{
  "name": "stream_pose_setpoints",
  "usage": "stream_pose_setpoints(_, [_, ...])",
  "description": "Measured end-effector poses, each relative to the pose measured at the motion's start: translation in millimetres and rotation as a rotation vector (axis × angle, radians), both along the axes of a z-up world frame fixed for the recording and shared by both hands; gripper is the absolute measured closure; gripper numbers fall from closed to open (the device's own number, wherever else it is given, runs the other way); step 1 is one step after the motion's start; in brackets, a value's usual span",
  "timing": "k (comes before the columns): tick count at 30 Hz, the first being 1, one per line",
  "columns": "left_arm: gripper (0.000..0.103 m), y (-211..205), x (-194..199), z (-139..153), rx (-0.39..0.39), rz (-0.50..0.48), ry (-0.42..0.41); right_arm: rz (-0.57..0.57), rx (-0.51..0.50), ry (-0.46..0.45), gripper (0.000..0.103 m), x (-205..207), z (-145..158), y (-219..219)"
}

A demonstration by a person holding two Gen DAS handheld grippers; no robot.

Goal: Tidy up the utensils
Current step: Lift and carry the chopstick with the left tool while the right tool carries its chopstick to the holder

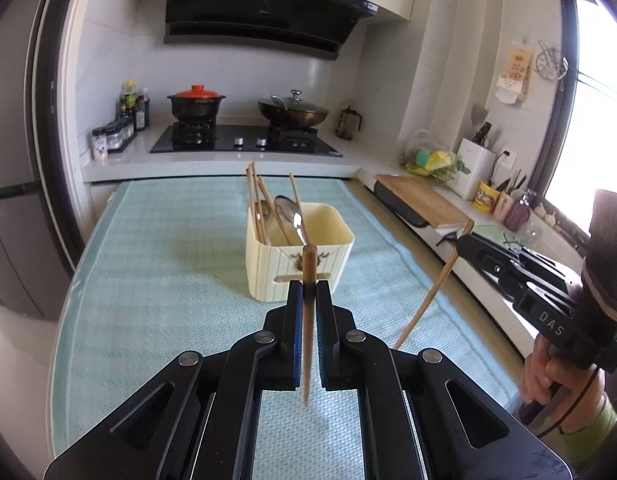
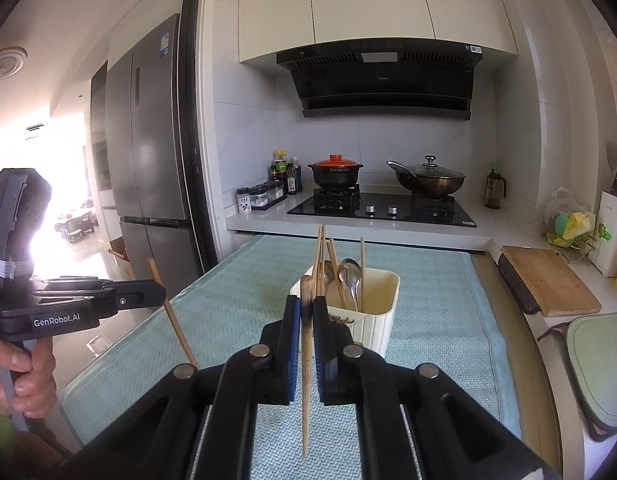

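Observation:
A cream utensil holder (image 1: 308, 264) (image 2: 382, 312) stands on the light blue mat (image 1: 168, 280) (image 2: 236, 312); several wooden chopsticks and metal spoons (image 1: 294, 216) (image 2: 348, 274) lean in its left part. My left gripper (image 1: 309, 286) is shut on a wooden chopstick (image 1: 308, 344) that hangs thin end down, above the mat in front of the holder. My right gripper (image 2: 306, 304) is shut on another wooden chopstick (image 2: 305, 380), held the same way. Each gripper shows in the other's view: the right (image 1: 464, 236) with its chopstick (image 1: 432, 300), the left (image 2: 160, 292) with its own (image 2: 176, 328).
A stove (image 1: 244, 140) (image 2: 382, 208) with a red-lidded pot (image 1: 196, 104) and a lidded wok (image 1: 294, 114) is behind. A wooden cutting board (image 1: 424, 200) (image 2: 548, 280), a knife block and jars line the right counter. A fridge (image 2: 148, 160) stands left. A hand (image 2: 24, 372) holds the left gripper's handle.

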State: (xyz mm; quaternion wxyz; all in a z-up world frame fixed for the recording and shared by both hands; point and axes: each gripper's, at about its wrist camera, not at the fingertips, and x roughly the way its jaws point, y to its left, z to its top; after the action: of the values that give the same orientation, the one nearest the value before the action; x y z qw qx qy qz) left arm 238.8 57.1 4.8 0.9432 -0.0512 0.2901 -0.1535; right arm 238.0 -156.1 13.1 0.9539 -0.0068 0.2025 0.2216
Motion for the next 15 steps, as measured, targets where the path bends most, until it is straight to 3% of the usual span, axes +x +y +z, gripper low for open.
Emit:
stream_pose_setpoints(6, [0.099, -0.2, 18.5, 26.1, -0.02, -0.033, -0.021, 0.0, 0.005, -0.021, 0.096, 19.1, 17.5, -4.5])
stream_pose_setpoints(15, [0.099, -7.6, 76.7, 95.9, 0.001, -0.009, -0.139, -0.017, -0.005, -0.137, 0.096, 75.2, 85.6, -3.5])
